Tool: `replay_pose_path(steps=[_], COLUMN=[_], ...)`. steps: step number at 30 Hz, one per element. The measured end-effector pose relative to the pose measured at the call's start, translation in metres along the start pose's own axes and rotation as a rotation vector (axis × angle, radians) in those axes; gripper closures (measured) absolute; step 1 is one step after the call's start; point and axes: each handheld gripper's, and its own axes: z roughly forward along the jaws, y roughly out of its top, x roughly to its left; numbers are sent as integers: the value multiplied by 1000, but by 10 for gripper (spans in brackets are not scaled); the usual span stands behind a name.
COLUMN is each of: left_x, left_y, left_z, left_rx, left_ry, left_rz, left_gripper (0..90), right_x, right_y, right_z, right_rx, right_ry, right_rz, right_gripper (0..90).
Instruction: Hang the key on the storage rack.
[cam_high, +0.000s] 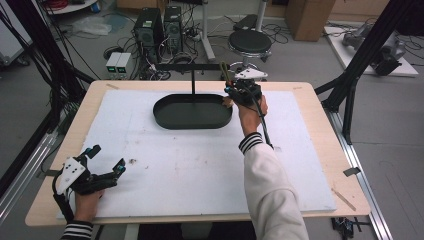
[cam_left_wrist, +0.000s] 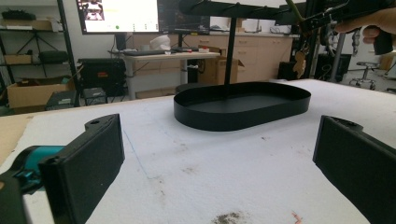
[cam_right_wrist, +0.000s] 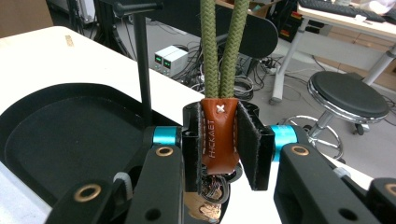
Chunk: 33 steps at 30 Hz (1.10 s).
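A: What does my right gripper (cam_right_wrist: 219, 149) hold?

B: My jaws are clamped on the brown leather tab (cam_right_wrist: 218, 135) of a keychain. Two strands of olive-green cord (cam_right_wrist: 224, 51) rise from the tab and leave the top of the right gripper view. Metal keys (cam_right_wrist: 208, 196) hang below the tab, partly hidden between my jaws.

A: Where is it on the table?

B: In the high view my right gripper (cam_high: 235, 89) is raised at the right end of the black oval tray (cam_high: 170, 116), beside the black T-shaped stand (cam_high: 193, 75) that rises from the tray. The green cord (cam_high: 224, 71) runs up to the right end of the stand's crossbar.

A: And my left gripper (cam_high: 106, 159)?

B: Its jaws stand wide apart with nothing between them, low over the white foam mat (cam_high: 200, 160) near the table's front left corner, well apart from the tray (cam_left_wrist: 243, 105), which it faces
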Motion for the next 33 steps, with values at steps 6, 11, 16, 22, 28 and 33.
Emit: replay_pose_path(steps=[6, 11, 16, 22, 28, 33], left_x=[0, 0, 0, 0, 0, 0], left_y=[0, 0, 0, 0, 0, 0], left_z=[0, 0, 0, 0, 0, 0], left_rx=[0, 1, 0, 1, 1, 0], left_ry=[0, 0, 0, 0, 1, 1], left_rz=[0, 0, 1, 0, 0, -1], left_gripper=[24, 24, 24, 24, 24, 24], right_x=[0, 1, 4, 4, 5, 5], right_y=[0, 0, -1, -2, -4, -6], right_z=[1, 2, 4, 7, 10, 16], right_rx=[-9, -10, -4, 1, 11, 26], right_ry=[1, 8, 8, 5, 4, -1], right_rz=[9, 13, 10, 10, 16, 29], right_gripper=[725, 725, 725, 725, 725, 725])
